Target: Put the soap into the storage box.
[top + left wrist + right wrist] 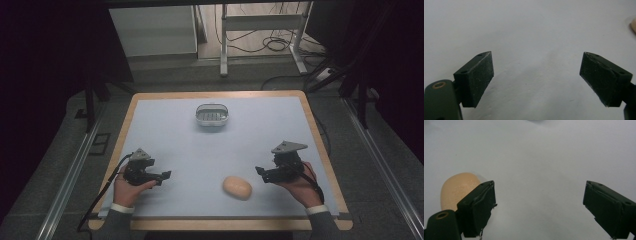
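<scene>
Soap [237,187] lies on its side near the front of the table [310,125], between the two grippers and closer to the right one; in the right gripper view it is a pale orange oval [457,191] just behind and partly hidden by that gripper's left-hand jaw, not touching it as far as can be told. Right gripper [260,171] sits just beside the soap, held low over the mat [165,130], jaws wide apart with bare mat between them [539,205]. Left gripper [164,176] is farther from the soap, near the front left, and its jaws also stand wide apart over empty mat [536,75]; a sliver of the soap shows at the right border of its view [633,25]. Both hands [129,192] rest close to the front edge, so little room remains behind them, while a broad open stretch of mat runs ahead toward a small white dish [212,114] near the far edge, well apart from everything else. Bare wood rims the pale blue mat on the left, far and right sides. Grey floor surrounds the table, with rails [70,175] along either side, a white frame [260,30] and loose cables [272,45] beyond the far edge, and the rest of the room dark.
</scene>
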Demonstrator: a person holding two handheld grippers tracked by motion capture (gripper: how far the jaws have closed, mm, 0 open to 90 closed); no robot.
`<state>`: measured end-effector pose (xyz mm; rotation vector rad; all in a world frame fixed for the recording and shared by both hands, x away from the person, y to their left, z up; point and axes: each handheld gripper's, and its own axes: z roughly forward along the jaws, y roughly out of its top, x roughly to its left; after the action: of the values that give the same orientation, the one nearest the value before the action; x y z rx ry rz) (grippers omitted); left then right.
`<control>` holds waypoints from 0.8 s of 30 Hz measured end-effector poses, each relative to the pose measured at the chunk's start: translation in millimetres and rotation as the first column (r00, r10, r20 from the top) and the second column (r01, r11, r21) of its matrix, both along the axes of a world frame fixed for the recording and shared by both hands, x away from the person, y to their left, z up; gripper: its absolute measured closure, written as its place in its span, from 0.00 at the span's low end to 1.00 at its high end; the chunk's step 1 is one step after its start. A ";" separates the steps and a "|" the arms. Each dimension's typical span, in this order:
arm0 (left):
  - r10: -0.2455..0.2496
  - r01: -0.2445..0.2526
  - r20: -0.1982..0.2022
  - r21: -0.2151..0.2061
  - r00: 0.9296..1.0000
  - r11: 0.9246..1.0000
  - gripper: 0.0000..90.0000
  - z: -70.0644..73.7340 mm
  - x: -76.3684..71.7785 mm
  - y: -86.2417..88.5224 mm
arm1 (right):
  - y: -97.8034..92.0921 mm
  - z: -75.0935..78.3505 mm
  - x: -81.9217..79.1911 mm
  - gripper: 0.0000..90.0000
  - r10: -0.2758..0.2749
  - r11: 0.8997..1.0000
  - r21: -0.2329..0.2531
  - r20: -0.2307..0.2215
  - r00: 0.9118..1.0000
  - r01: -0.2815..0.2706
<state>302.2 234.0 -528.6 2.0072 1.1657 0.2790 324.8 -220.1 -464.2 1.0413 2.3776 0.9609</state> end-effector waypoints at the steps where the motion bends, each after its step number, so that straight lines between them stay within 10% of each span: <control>1: 0.001 -0.001 -0.001 0.003 1.000 1.000 0.14 0.1 0.2 -0.3 | 1.6 0.1 0.3 0.12 0.004 1.000 -0.007 -0.007 1.000 -0.004; 24: -0.001 0.002 -0.033 0.017 0.999 1.000 0.12 -2.5 2.7 1.3 | 45.9 -2.1 -2.9 0.13 0.134 0.986 -0.086 -0.077 0.988 -0.140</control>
<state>304.9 235.3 -531.1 2.0340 1.1863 0.2562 322.0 -174.2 -466.3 0.9023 2.5543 0.8648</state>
